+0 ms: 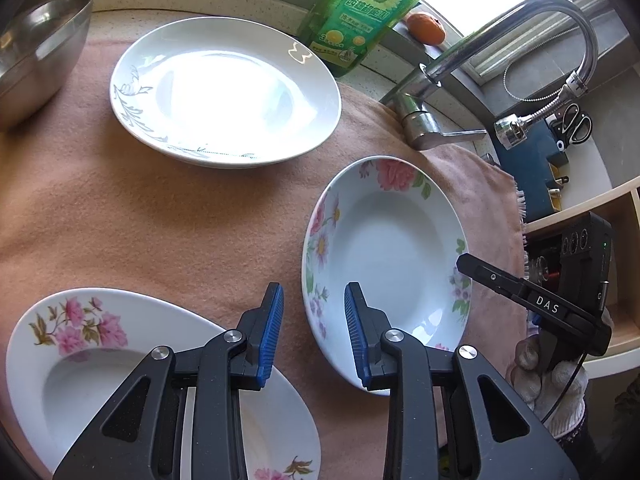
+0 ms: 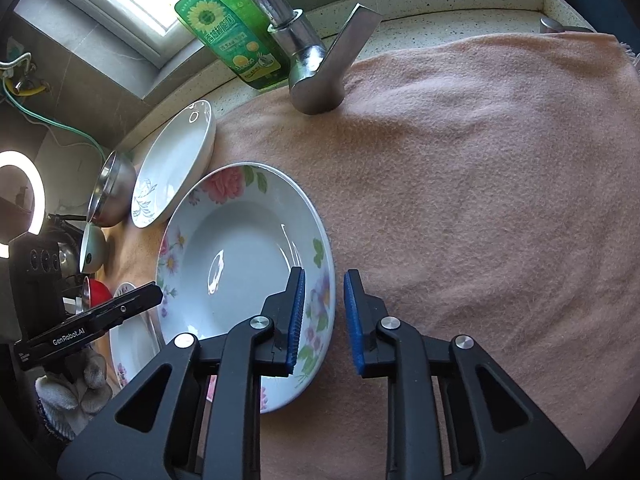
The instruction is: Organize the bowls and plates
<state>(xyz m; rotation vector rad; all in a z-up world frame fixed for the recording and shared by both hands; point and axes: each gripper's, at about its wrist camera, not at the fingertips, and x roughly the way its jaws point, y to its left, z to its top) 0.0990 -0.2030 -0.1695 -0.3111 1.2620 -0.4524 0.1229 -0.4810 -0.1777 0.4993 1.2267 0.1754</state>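
A deep plate with pink and purple flowers (image 1: pixel 384 256) lies on the peach towel (image 1: pixel 160 216). It also shows in the right wrist view (image 2: pixel 236 264). My right gripper (image 2: pixel 322 308) is open, its jaws astride that plate's near right rim. My left gripper (image 1: pixel 314 320) is open and empty, its jaws astride the plate's left rim. A second pink-flowered plate (image 1: pixel 100 352) lies at lower left under my left gripper. A white plate with a grey leaf pattern (image 1: pixel 224 92) lies farther back. A steel bowl (image 1: pixel 36 52) stands at the far left.
A green dish soap bottle (image 1: pixel 360 16) and a chrome faucet (image 1: pixel 520 40) stand behind the towel. An orange fruit (image 1: pixel 426 28) sits on the sill. A green bowl (image 2: pixel 93 250) and a red bowl (image 2: pixel 96 294) sit at the left. A broad stretch of towel (image 2: pixel 480 200) lies right.
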